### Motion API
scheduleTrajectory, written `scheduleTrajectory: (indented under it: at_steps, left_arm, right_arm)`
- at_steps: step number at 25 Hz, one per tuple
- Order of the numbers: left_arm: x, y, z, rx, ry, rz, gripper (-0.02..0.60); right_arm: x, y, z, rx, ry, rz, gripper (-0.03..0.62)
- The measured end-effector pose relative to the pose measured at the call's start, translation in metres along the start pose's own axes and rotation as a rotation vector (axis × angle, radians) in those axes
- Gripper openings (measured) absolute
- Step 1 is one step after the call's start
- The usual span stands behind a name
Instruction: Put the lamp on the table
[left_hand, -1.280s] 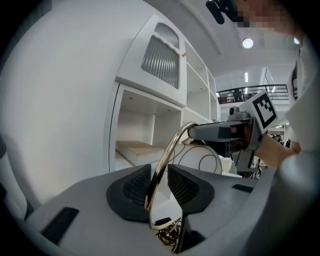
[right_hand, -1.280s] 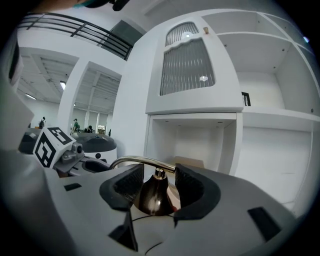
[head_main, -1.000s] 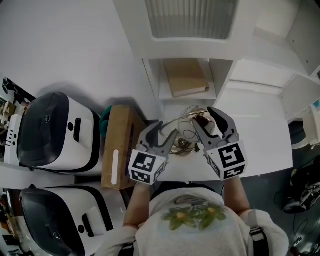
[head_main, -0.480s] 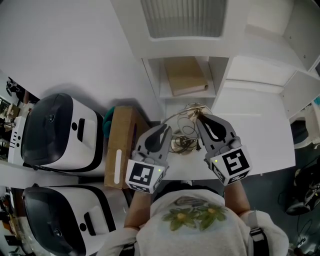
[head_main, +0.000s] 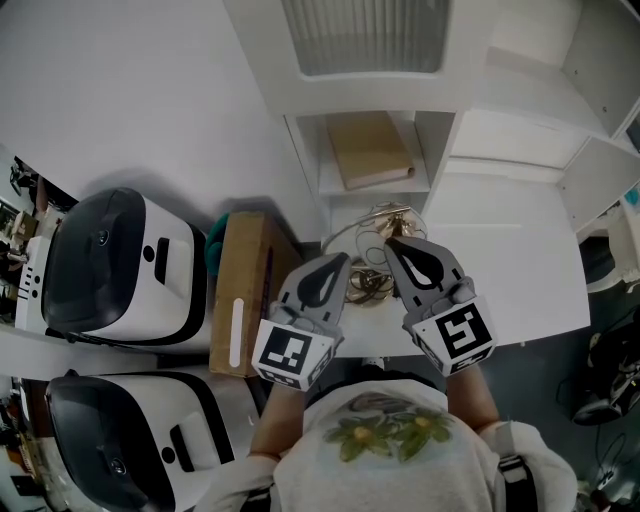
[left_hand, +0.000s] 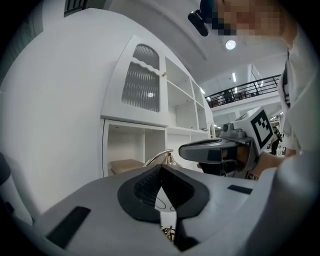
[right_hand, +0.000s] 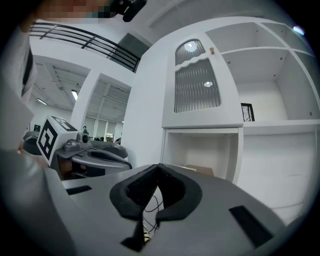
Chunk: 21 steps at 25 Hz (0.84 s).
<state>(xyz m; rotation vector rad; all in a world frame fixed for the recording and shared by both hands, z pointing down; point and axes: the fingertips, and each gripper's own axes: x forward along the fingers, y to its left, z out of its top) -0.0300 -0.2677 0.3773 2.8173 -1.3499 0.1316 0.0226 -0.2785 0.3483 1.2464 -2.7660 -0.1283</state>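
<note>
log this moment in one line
left gripper: just closed, shut | right gripper: just closed, shut | lamp: between grippers, wire by their tips, grip unclear

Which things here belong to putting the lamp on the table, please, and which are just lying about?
Job in hand: lamp, table, left gripper and right gripper, both shut.
Lying about: cardboard box, two white machines, flat tan object.

Head view down; gripper views lvl twd shelf (left_hand: 132, 125).
</note>
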Motion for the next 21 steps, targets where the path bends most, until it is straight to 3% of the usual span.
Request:
scheduleTrajectory:
  at_steps: [10, 21]
  left_arm:
    - [-0.011, -0.018, -0.006, -0.002, 0.025, -0.048, 0.029]
    - [-0.037, -0.023, -0.013, 0.017, 0.05, -0.043, 0.029]
  right_arm:
    - [-0.014, 0.018, 0.0, -0.031, 0.029, -0.031, 0.031]
    - [-0.023, 0.041, 0.005, -0.059, 0.035, -0.056, 0.031]
